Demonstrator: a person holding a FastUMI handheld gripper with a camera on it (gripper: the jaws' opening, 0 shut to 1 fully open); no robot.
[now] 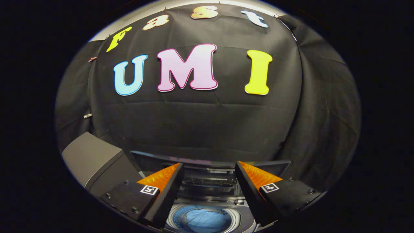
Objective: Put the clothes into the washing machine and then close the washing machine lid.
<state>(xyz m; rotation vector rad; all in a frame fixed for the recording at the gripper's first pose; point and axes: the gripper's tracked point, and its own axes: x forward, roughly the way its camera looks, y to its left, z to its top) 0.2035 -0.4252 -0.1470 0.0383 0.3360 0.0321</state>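
Above the washing machine [207, 207], whose top opening sits low between the fingers, the gripper [209, 168] hangs with its jaws spread wide and nothing held between them. Left of the washing machine stands a grey box [93, 158] with a flat, sloping top, just beside the left finger [161, 191]. Between the two fingers, the round drum [202, 220] of the washing machine shows, and blue clothes [202, 220] lie inside it, crumpled at the bottom. Just behind the drum, the lid [210, 176] of the washing machine stands raised, its dark glass panel reaching up towards the black cloth wall [200, 123] behind. The right finger [255, 191] hangs over the right side of the washing machine's top, apart from the clothes.
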